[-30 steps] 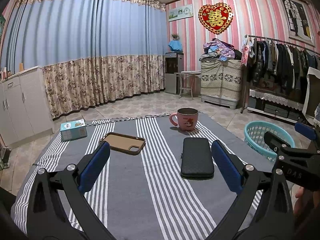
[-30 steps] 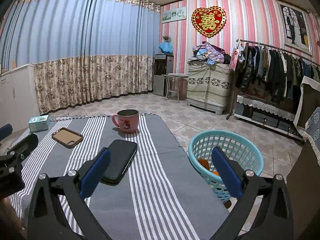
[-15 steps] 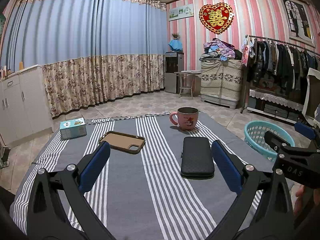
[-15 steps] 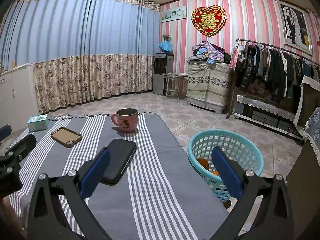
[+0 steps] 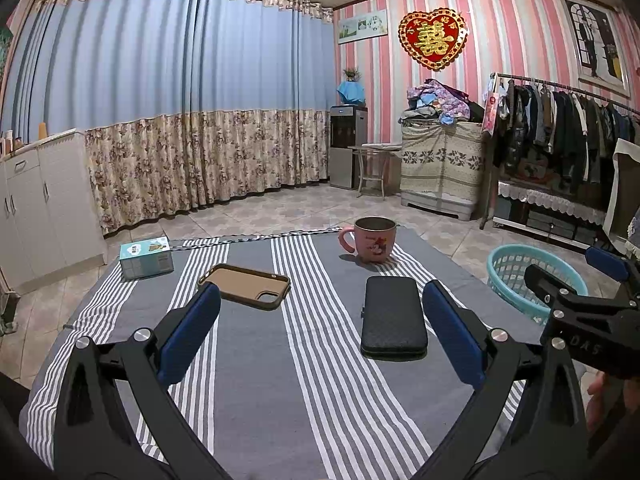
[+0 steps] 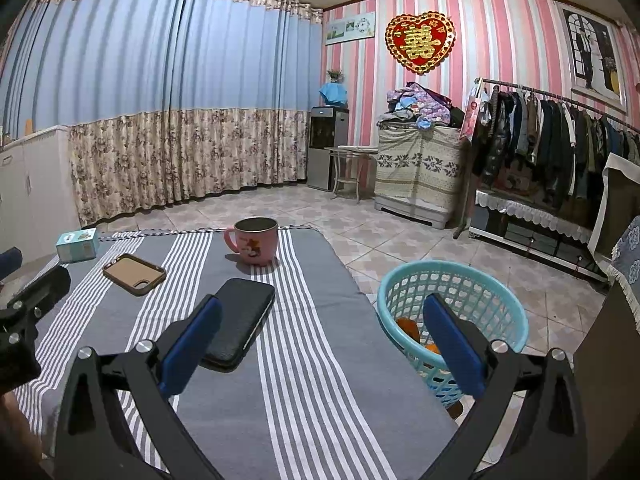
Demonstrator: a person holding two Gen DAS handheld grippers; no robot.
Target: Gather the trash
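Both tools, left (image 5: 320, 328) and right (image 6: 322, 330), hover spread apart and empty over the striped bench (image 5: 256, 380); orange trash (image 6: 408, 328) lies in the teal basket (image 6: 452, 276), so scan for leftovers before lowering

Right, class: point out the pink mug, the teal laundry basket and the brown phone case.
pink mug (image 5: 374, 240): left wrist view, on its front wall.
teal laundry basket (image 6: 452, 270): right wrist view, on its far rim.
brown phone case (image 5: 244, 285): left wrist view, on its inner face.
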